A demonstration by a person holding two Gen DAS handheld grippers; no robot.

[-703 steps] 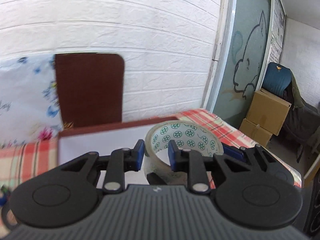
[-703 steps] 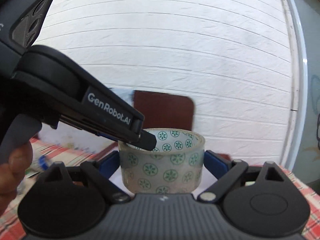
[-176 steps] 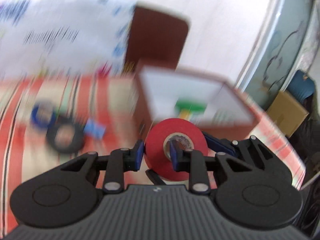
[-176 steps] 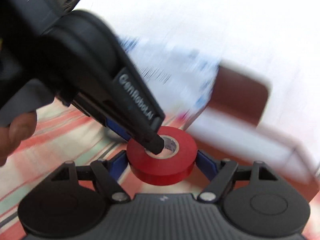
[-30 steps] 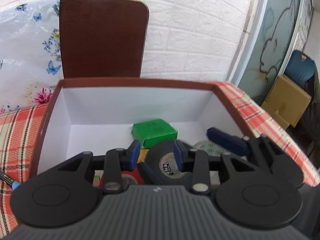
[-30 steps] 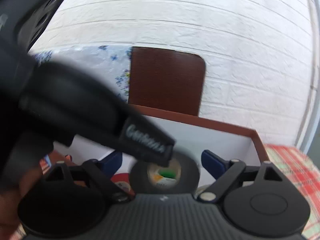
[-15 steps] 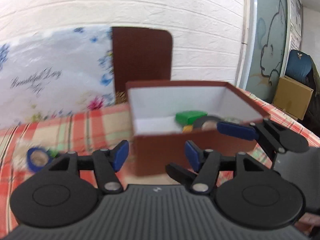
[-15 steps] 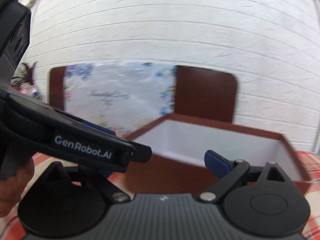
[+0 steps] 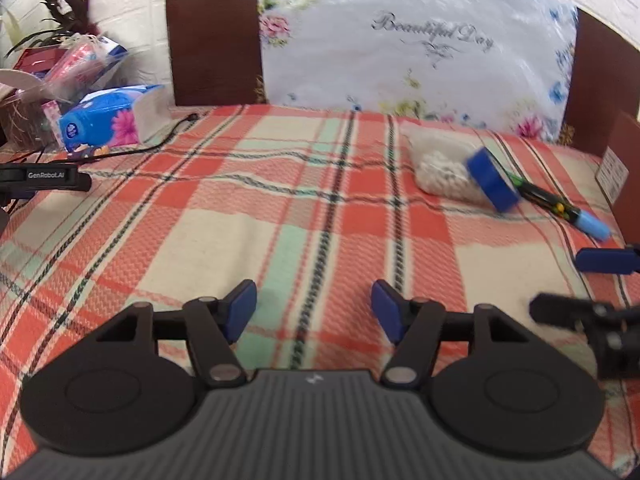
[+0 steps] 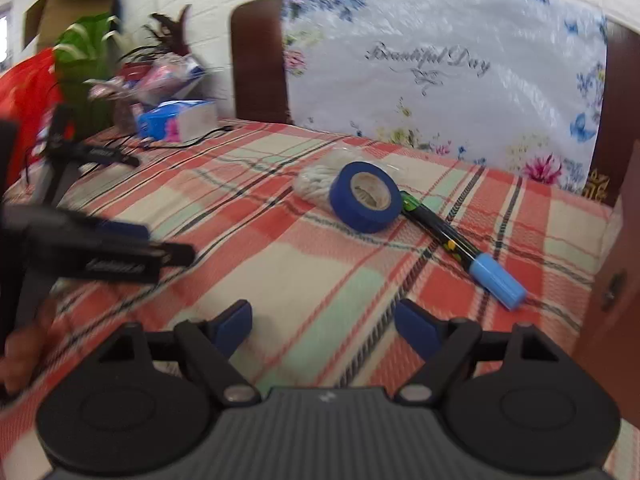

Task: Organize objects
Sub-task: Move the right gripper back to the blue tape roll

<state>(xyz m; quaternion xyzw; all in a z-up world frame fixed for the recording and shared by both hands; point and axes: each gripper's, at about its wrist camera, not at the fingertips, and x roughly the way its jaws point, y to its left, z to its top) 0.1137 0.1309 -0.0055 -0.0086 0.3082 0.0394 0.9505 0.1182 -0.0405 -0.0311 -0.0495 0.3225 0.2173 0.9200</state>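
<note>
In your left wrist view, your left gripper [image 9: 313,310] hangs over the checked tablecloth [image 9: 224,216]. Its blue fingers [image 9: 240,310] are spread wide and hold nothing. At about 1 o'clock a blue tape roll [image 9: 491,184] lies tipped against a clear bag of white bits [image 9: 440,170]. Just past the roll lies a marker with a light blue cap [image 9: 560,212], touching it or very close. At 3 o'clock you see the tips of your right gripper [image 9: 580,284], blurred. The brown box [image 9: 624,168] shows at the far right edge. At 10 o'clock a blue tissue pack [image 9: 108,118] sits by the wall, with a black cable [image 9: 160,140] next to it. A flowered cloth saying "Beautiful Day" [image 9: 420,40] hangs over a brown chair [image 9: 214,36] at 12 o'clock.

In your right wrist view, your right gripper [image 10: 323,326] is also spread wide and holds nothing. The tape roll [image 10: 366,196] sits at 12 o'clock, leaning on the bag [image 10: 318,178]. The marker [image 10: 464,248] runs from the roll toward 2 o'clock. Your left gripper [image 10: 132,258] reaches in from 9 o'clock, blurred. The box's brown side [image 10: 612,280] fills the right edge at 3 o'clock.
</note>
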